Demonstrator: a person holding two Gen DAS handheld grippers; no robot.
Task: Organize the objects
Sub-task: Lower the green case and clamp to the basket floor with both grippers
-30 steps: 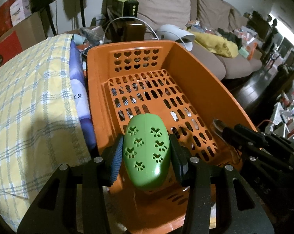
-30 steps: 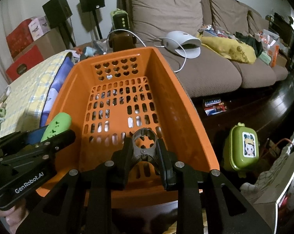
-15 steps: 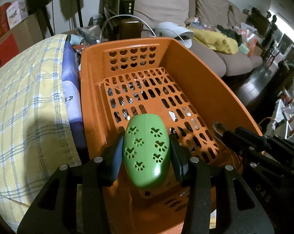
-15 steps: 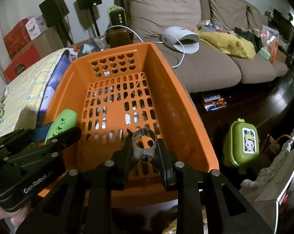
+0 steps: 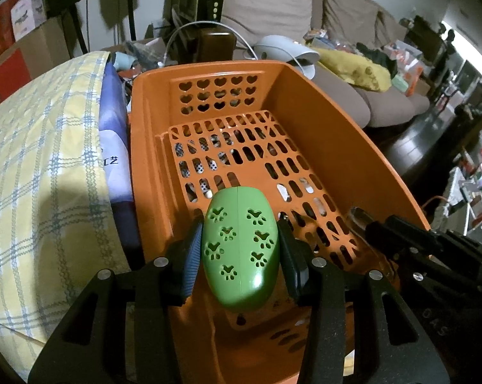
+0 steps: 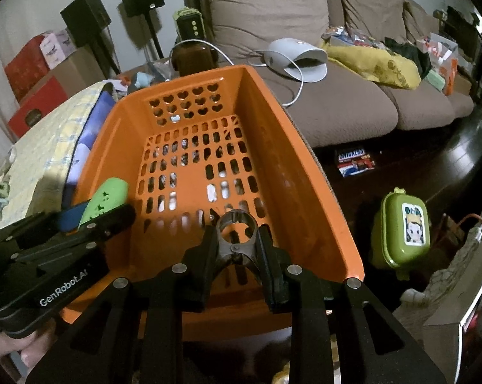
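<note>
An orange slotted basket (image 5: 320, 128) (image 6: 292, 147) lies below both grippers. My left gripper (image 5: 240, 249) is shut on a green oval case with paw-print holes (image 5: 239, 252), held over the basket's near end; the same green case (image 6: 105, 196) shows at the left of the right wrist view. My right gripper (image 6: 236, 243) is shut on a dark grey metal clip with a ring-shaped head (image 6: 237, 228), held over the basket's near right part. In the left wrist view the right gripper's black body (image 5: 413, 249) enters from the right, its tips hidden.
A yellow plaid cushion (image 5: 39, 172) with a purple cloth (image 5: 113, 134) lies against the basket's left wall. A brown sofa (image 6: 330, 105) with a white device (image 6: 296, 57) stands behind. A green lunchbox (image 6: 400, 227) and a packet (image 6: 354, 160) lie on the dark floor at right.
Both views have shifted slightly, so the basket sits a little differently in frame. Both grips are unchanged.
</note>
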